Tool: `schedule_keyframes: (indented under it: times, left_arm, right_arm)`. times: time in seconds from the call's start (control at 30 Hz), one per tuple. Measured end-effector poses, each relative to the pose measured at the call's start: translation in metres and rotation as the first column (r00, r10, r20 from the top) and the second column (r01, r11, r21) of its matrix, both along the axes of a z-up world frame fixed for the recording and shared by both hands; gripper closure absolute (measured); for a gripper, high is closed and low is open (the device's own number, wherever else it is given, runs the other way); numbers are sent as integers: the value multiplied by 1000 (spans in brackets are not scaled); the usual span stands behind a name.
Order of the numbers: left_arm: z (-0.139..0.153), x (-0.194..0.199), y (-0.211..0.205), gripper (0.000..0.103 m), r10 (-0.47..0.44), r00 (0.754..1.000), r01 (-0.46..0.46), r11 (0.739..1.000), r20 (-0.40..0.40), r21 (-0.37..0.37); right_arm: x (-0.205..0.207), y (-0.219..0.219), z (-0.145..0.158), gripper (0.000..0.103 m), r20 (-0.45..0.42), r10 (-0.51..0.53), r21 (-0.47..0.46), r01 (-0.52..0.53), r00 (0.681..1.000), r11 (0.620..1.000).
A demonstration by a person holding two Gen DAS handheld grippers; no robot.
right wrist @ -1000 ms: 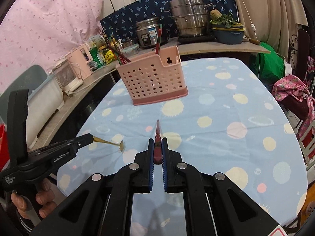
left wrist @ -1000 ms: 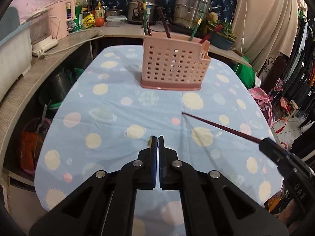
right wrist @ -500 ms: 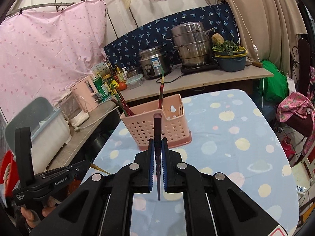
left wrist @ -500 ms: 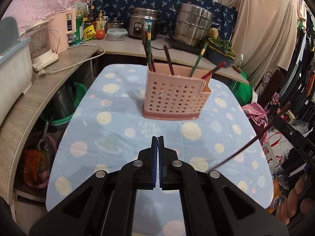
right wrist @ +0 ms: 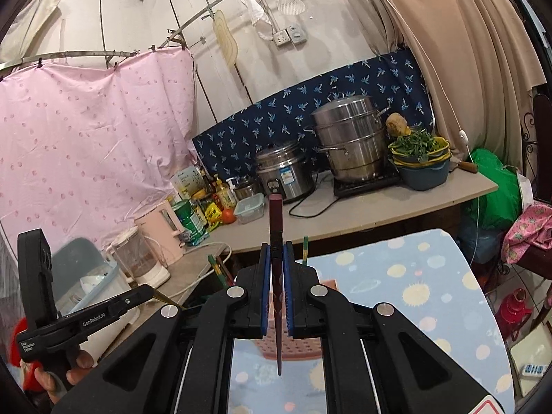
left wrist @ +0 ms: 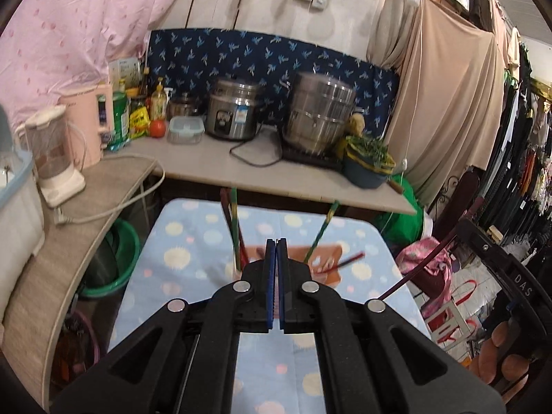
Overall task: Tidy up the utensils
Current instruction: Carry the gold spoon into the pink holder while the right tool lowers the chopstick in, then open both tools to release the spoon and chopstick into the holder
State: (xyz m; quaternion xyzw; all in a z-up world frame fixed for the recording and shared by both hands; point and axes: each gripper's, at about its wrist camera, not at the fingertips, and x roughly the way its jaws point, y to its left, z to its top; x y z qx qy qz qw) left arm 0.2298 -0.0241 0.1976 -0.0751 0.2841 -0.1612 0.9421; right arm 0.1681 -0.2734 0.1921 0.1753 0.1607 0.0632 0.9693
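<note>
Right gripper [right wrist: 276,258] is clamped on a dark red chopstick [right wrist: 276,234], which stands near upright between the blue pads; its square butt sticks up above the fingertips and its thin tip hangs below them, in front of the pink utensil basket [right wrist: 293,348]. That basket sits on the table w/ a blue dotted cloth [right wrist: 431,276], right under and behind the gripper, mostly hidden by it.

Left gripper [left wrist: 276,252] has its jaws together. From the right wrist view a thin gold-coloured utensil handle [right wrist: 162,297] pokes out of its tip; can't tell what utensil it is.

From the left wrist view the basket [left wrist: 327,258] is just beyond the left gripper's tip, w/ green chopsticks [left wrist: 234,227] and red ones [left wrist: 348,260] leaning in it. The dark red chopstick [left wrist: 424,262] shows at right, slanting.

Counter behind holds a rice cooker [left wrist: 233,114] and steel steamer pot [left wrist: 321,117].
</note>
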Motion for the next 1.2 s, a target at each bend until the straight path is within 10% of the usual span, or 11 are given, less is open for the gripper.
schedule_keyframes:
  times: [0.4, 1.1, 1.2]
  left_arm:
    - [18, 65, -10, 102, 28, 999, -27, 999, 31, -23]
    - [-71, 116, -21, 102, -9, 989, 4, 999, -149, -35]
    - [-76, 115, -18, 88, -4, 988, -2, 999, -153, -41]
  right_arm:
    - [72, 3, 19, 96, 44, -40, -3, 40, 998, 999]
    - [119, 28, -48, 96, -112, 11, -65, -19, 994, 998]
    - [120, 31, -51, 95, -120, 7, -83, -17, 993, 996]
